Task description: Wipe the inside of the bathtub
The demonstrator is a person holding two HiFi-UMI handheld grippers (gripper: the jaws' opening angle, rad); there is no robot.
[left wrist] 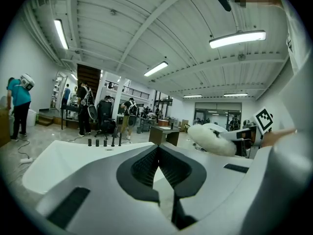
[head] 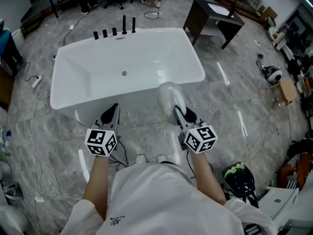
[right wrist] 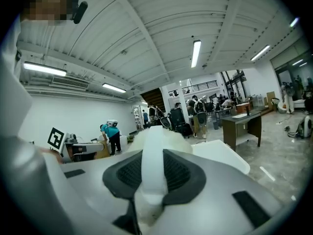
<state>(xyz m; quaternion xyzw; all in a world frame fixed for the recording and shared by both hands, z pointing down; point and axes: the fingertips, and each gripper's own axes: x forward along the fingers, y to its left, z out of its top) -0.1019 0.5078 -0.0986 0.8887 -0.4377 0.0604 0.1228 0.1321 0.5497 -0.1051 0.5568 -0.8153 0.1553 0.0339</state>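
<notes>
White bathtub (head: 93, 82) on grey marbled floor (head: 234, 97), busy workshop. Left gripper (head: 113, 107) jaws together, empty; right gripper (head: 177, 109) clamped on fluffy white duster (head: 167, 93).

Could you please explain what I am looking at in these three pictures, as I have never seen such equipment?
No robot here: a person holds a two-jaw gripper in each hand. The head view looks down from the person's head at a white bathtub on the floor, black taps on its far rim. The other two views come from cameras riding on the grippers. The left gripper is shut and empty; the right gripper clamps a fluffy white wiper by its handle.
</notes>
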